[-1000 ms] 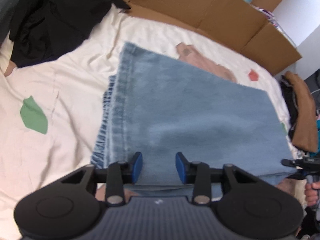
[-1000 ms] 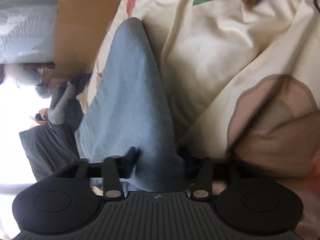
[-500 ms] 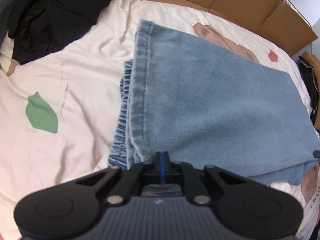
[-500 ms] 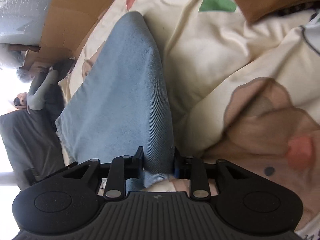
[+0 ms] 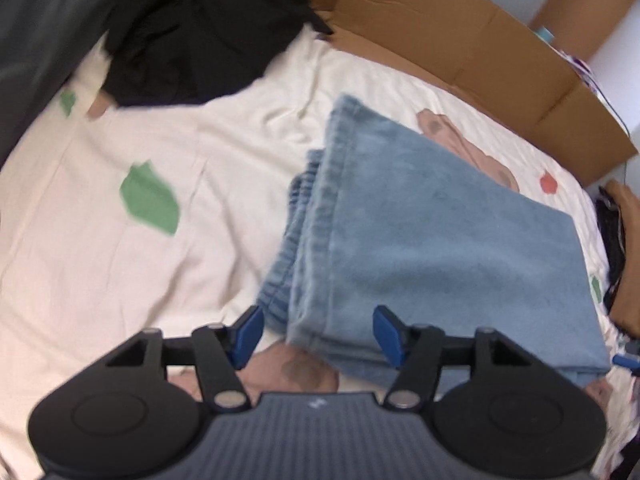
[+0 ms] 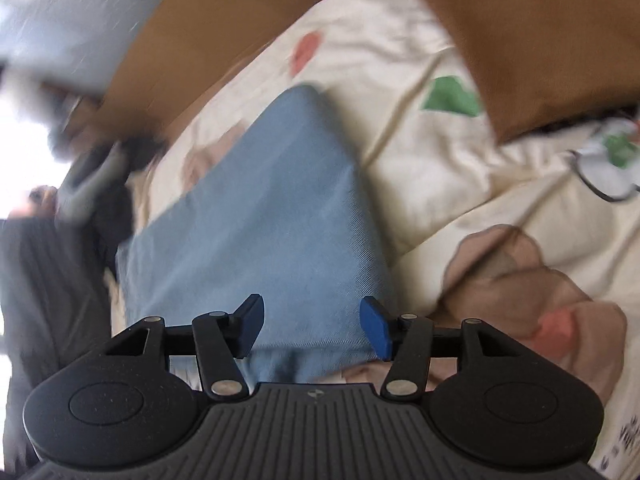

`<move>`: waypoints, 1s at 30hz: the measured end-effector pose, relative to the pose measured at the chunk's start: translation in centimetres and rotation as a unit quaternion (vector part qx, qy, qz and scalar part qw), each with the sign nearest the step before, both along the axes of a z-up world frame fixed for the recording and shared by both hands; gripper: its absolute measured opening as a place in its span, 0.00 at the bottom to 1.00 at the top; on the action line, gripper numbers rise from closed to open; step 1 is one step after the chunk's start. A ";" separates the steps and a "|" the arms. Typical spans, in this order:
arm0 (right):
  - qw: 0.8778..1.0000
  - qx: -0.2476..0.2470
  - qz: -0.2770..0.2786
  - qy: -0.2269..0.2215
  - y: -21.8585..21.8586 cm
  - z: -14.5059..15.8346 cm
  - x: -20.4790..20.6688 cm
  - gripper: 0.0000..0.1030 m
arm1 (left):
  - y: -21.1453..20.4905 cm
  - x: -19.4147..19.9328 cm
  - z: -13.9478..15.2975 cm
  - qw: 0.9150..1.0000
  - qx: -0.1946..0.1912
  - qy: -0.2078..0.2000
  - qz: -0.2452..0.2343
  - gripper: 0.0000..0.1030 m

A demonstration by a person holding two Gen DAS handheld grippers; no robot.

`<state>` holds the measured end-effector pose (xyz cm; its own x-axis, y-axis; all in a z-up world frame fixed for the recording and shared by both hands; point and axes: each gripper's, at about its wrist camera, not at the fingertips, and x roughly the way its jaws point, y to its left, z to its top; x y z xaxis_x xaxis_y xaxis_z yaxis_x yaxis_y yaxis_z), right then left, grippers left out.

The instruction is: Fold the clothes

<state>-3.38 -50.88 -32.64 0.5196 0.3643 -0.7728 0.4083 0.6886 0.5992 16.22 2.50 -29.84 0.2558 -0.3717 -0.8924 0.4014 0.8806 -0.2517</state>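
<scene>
A pair of light blue jeans (image 5: 420, 240) lies folded in a flat stack on the cream bedsheet (image 5: 100, 260), hems at the left. My left gripper (image 5: 318, 334) hovers over the stack's near left corner. Its jaws are opening and its blue pads touch no cloth. In the right wrist view the same jeans (image 6: 260, 232) stretch away from me. My right gripper (image 6: 312, 326) hangs above their near end. Its jaws are opening too, pads clear of the denim.
A heap of dark clothes (image 5: 192, 28) lies at the bed's far left. Cardboard (image 5: 460, 52) lines the far edge. A brown garment (image 6: 532, 36) and more clothes sit at the right side. The sheet has green, pink and red prints.
Both grippers have let go of the jeans and opened wide. The left one was shut half a second ago and has drawn back. The right one has lifted away from the denim.
</scene>
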 end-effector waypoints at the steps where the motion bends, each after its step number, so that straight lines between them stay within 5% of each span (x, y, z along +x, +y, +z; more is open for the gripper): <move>1: 1.000 -0.005 0.006 0.000 0.0 -0.1 0.1 0.59 | 0.6 0.1 -0.3 1.000 -0.008 0.009 0.017 0.62; 4: 1.000 0.015 -0.011 -0.009 0.1 -0.8 0.3 0.59 | 2.2 0.5 -1.5 0.994 -0.058 0.044 0.080 0.62; 7: 1.000 0.014 -0.005 -0.022 1.0 -0.8 0.9 0.59 | 3.6 1.1 -3.2 0.978 -0.132 0.076 0.141 0.64; 10: 1.000 0.007 0.005 -0.023 1.9 -0.8 1.4 0.59 | 4.2 1.1 -5.0 0.962 -0.163 0.117 0.187 0.63; 12: 1.000 0.006 0.012 -0.019 2.4 -0.7 1.7 0.59 | 4.4 0.8 -5.7 0.954 -0.179 0.130 0.200 0.60; 14: 1.000 -0.005 0.025 -0.015 2.8 -0.6 1.9 0.59 | 4.4 0.7 -6.2 0.950 -0.193 0.134 0.204 0.44; 20: 0.999 -0.018 0.036 -0.003 3.7 -0.3 2.4 0.59 | 5.1 -0.3 -5.4 0.943 -0.215 0.127 0.221 0.31; 25: 0.999 -0.013 0.043 0.003 4.6 -0.6 3.1 0.59 | 4.9 -0.5 -3.9 0.948 -0.221 0.103 0.204 0.30; 30: 0.998 -0.011 0.054 0.006 5.3 -0.8 3.7 0.59 | 3.7 0.3 -4.0 0.953 -0.207 0.108 0.191 0.46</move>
